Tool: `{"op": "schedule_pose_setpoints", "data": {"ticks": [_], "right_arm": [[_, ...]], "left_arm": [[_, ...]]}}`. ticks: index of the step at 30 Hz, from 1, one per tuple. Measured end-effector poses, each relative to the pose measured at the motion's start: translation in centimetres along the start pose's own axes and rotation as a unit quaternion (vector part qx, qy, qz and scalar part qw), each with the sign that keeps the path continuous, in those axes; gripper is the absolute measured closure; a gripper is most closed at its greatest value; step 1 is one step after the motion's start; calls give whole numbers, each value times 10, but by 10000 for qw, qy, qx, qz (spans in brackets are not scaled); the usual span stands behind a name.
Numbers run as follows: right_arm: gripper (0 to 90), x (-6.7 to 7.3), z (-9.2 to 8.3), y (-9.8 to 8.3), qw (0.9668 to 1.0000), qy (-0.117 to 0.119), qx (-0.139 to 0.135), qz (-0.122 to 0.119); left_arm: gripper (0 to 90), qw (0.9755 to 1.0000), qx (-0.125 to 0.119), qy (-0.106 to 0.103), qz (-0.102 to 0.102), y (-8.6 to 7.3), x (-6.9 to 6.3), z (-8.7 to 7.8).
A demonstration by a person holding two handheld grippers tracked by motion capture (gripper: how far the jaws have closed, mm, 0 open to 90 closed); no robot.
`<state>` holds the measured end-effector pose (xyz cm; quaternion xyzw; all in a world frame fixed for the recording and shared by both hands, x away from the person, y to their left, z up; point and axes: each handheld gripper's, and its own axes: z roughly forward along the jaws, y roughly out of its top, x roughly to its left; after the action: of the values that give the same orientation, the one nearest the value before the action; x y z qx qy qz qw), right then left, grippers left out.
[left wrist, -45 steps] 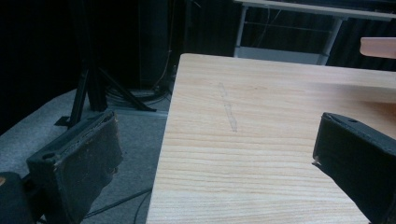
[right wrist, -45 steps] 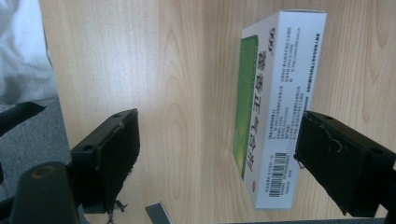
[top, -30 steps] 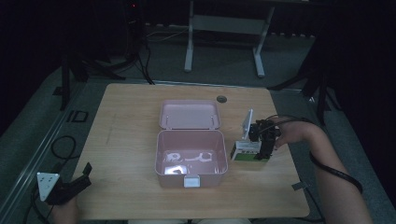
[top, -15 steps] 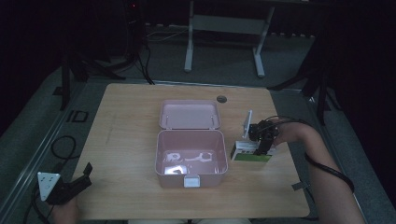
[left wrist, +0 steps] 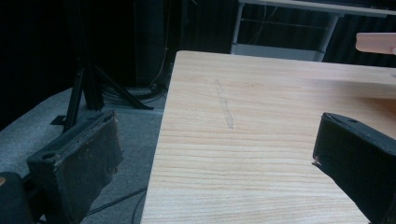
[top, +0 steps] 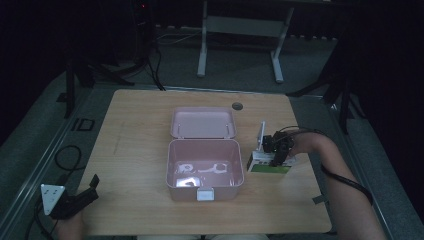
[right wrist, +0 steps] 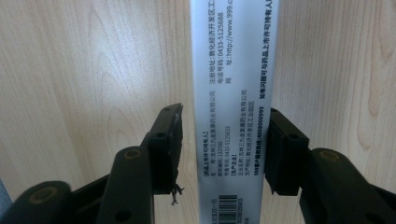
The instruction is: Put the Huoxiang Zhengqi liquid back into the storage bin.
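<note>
now the right tongs (right wrist: 222, 140) have just been closing around the white medicine box (right wrist: 233, 93), but a gap shows on one side. it lies on the table (top: 140, 125) beside the open pink case (top: 205, 165) (likely its home). the left tongs (left wrist: 215, 154) wait, spread wide.

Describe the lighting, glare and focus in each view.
High view: dim and dark-edged, with glare inside the open pink plastic box and fine detail lost on the white-and-green carton. Left gripper view: the light wooden table is evenly lit, the black surroundings murky. Right gripper view: bright and sharp, the carton's print readable between the right gripper jaws.
</note>
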<state>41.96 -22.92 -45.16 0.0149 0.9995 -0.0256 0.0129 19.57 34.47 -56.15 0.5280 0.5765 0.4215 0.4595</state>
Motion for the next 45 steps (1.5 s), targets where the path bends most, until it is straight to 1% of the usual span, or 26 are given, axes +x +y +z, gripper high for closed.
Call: {"op": "schedule_pose_setpoints", "data": {"ticks": [5, 8, 14, 17, 22, 25, 28, 33, 37, 39, 42, 45], "right_arm": [[551, -1, 3, 1, 10000, -12, 49, -50], [595, -1, 7, 2, 9999, -65, 110, -48], [613, -2, 7, 4, 9997, -25, 188, -129], [615, -1, 7, 5, 9997, 6, 210, -124], [617, 1, 7, 5, 9995, 144, 224, -187], [618, 4, 5, 5, 9993, 179, 260, -209], [617, 5, 3, 5, 9993, 171, 266, -186], [618, 11, -6, 4, 9995, 133, 267, -122], [618, 14, -12, 3, 9996, 125, 203, -127], [618, 17, -16, 3, 9996, 118, 214, -115], [618, 21, -21, 4, 9996, 75, 232, -123], [618, 25, -27, 5, 9998, 17, 185, -111]], "left_arm": [[9, 10000, 3, -6, 6, 0, 0, 0], [9, 10000, 12, -10, 14, 0, 0, 0], [9, 10000, 22, -4, 40, 0, 0, 0], [9, 10000, 29, -6, 44, 0, 0, 0], [9, 10000, 37, -2, 45, 0, 0, 0], [9, 10000, 39, -1, 51, 0, -1, 0], [9, 10000, 39, -1, 51, 0, -1, 0], [9, 10000, 44, 5, 54, 0, -1, 0], [9, 10000, 48, 12, 55, 0, -1, 0], [10, 10000, 48, 12, 46, 0, -1, 0], [9, 10000, 47, 14, 41, 0, -1, 0], [9, 10000, 44, 18, 42, 0, -1, 0]]}}
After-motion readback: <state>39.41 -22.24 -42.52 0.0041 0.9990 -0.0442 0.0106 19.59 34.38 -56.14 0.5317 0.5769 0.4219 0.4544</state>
